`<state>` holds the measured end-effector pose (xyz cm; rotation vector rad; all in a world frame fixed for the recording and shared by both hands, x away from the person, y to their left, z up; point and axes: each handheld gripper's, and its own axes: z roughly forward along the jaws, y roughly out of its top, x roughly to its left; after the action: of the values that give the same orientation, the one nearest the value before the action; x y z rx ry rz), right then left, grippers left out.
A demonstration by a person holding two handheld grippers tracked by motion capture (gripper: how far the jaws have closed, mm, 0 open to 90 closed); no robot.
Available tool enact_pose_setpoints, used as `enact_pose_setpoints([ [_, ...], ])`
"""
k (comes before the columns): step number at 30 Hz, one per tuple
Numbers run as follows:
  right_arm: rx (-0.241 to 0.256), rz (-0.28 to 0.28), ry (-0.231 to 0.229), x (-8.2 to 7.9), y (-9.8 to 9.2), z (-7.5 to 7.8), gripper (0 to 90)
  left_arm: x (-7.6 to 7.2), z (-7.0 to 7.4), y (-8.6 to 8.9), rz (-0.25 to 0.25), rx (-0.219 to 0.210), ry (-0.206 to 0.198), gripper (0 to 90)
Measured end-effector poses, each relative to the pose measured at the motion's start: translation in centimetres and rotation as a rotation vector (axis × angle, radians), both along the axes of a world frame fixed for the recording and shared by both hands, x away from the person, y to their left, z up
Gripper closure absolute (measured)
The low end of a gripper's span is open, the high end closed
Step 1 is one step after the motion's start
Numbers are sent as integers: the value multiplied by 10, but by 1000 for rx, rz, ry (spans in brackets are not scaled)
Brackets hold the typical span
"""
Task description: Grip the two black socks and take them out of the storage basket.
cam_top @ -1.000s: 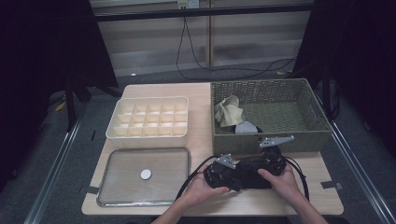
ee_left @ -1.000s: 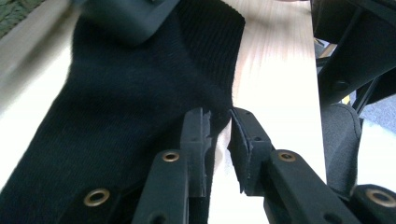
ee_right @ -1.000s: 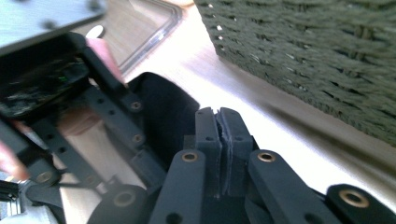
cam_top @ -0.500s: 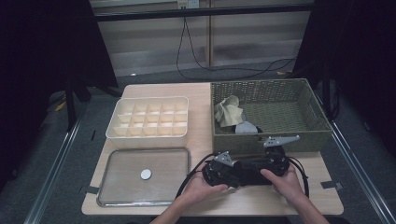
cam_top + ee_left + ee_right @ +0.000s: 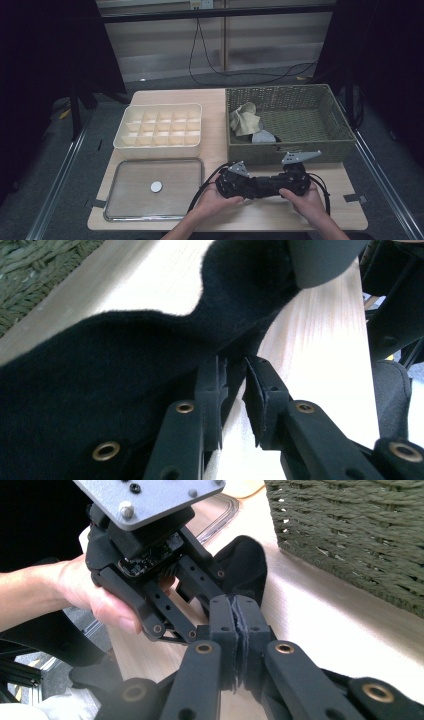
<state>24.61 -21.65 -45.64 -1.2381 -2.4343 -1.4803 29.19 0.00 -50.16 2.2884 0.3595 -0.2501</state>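
A person holds both grippers tip to tip near the front edge of the wooden table (image 5: 260, 212). A black cloth (image 5: 246, 562) hangs between them. My right gripper (image 5: 239, 611) is shut, with a thin fold of that cloth pinched between its pads. In the left gripper view the black cloth (image 5: 100, 385) drapes over the left jaw. My left gripper (image 5: 234, 371) stands open by a narrow gap that shows bare wood. In the high view the left gripper (image 5: 254, 186) and the right gripper (image 5: 272, 186) meet just in front of the green basket (image 5: 300, 152).
The woven basket holds a beige cloth (image 5: 245, 120) and a grey one (image 5: 263, 136). A cream divided box (image 5: 157, 127) sits at the back left. In front of it lies a shallow metal tray (image 5: 125, 205) with a small white disc (image 5: 156, 187).
Both hands stay at the same spot by the front edge. The grippers have shifted only slightly, still tip to tip.
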Motion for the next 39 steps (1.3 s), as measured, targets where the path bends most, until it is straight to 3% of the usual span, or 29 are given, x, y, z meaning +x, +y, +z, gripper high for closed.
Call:
enact_pose_setpoints([
  [8, -8, 13, -3, -3, 5, 2, 875, 1, 0, 1, 35, -5, -7, 754],
  [15, 7, 28, 2, -9, 10, 1, 873, 2, -1, 2, 33, -13, -17, 747],
  [24, 17, 49, 41, -17, 13, -8, 868, 2, -2, 3, 47, -38, -18, 729],
  [33, 7, 96, 85, -24, 20, -19, 879, 3, -1, 12, 73, -23, -28, 691],
  [39, -47, 117, 111, -27, 27, -29, 900, 4, -1, 19, 82, -25, -31, 674],
])
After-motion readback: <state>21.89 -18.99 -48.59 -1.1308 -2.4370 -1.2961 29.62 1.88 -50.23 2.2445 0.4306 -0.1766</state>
